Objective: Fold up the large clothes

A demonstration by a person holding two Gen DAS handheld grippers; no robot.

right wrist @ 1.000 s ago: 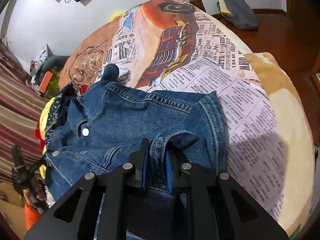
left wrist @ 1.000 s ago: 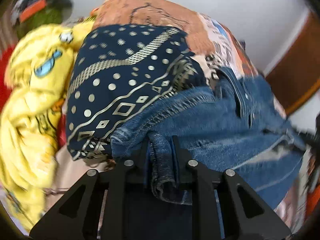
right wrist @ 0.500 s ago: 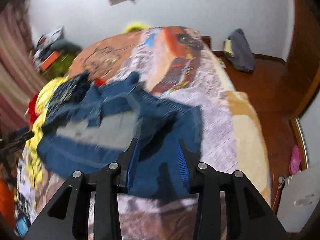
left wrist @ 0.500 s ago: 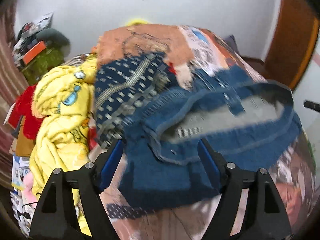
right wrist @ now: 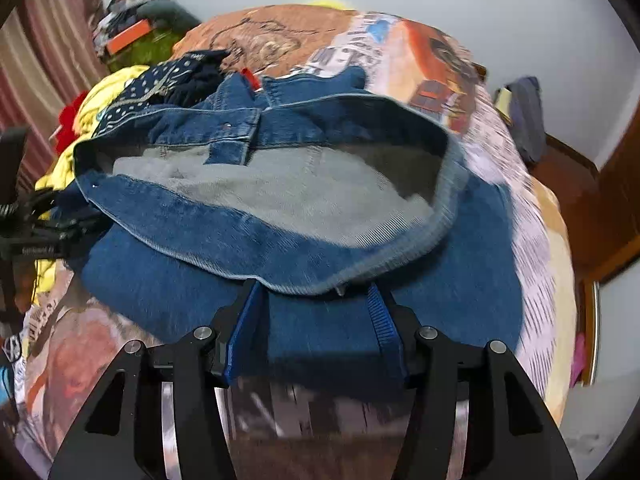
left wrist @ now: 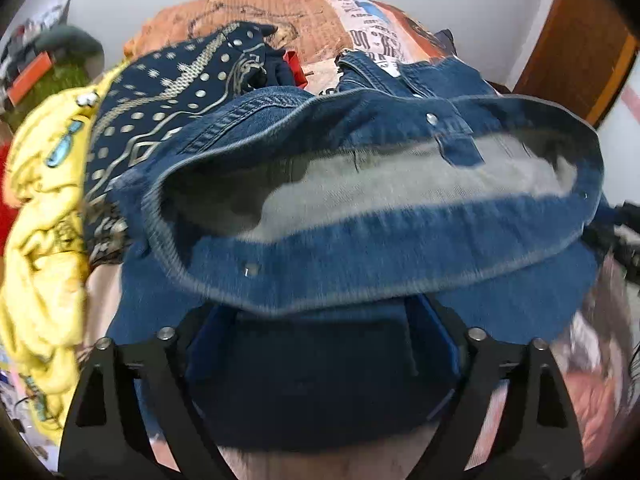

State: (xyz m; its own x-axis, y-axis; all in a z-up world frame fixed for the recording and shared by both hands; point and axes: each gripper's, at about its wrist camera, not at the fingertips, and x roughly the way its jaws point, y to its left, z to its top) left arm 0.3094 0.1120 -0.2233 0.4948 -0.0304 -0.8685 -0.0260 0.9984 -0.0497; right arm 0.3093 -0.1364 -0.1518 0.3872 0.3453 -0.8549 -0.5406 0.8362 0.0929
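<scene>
Yellow cartoon-print fabric (left wrist: pixel 44 216) lies bunched at the far left of the left wrist view, with a navy garment patterned in pale dots and diamonds (left wrist: pixel 160 112) just beside it. To the right of these, the denim jacket (left wrist: pixel 360 240) lies folded over on the bed's newspaper-and-car print cover (left wrist: pixel 280 16), its hem gaping so the grey lining shows. The left gripper (left wrist: pixel 320 344) stands wide open at the jacket's near edge, its jaws well apart and clamping nothing; the cloth lies between them, loose.

In the right wrist view, the same jacket (right wrist: pixel 304 216) covers the middle of the cover (right wrist: pixel 400 48). The right gripper (right wrist: pixel 310 328) is likewise spread open, its blue-padded fingers (right wrist: pixel 244 332) either side of the jacket's near edge without pinching it. A dark bag (right wrist: pixel 528 116) sits on the wooden floor at far right.
</scene>
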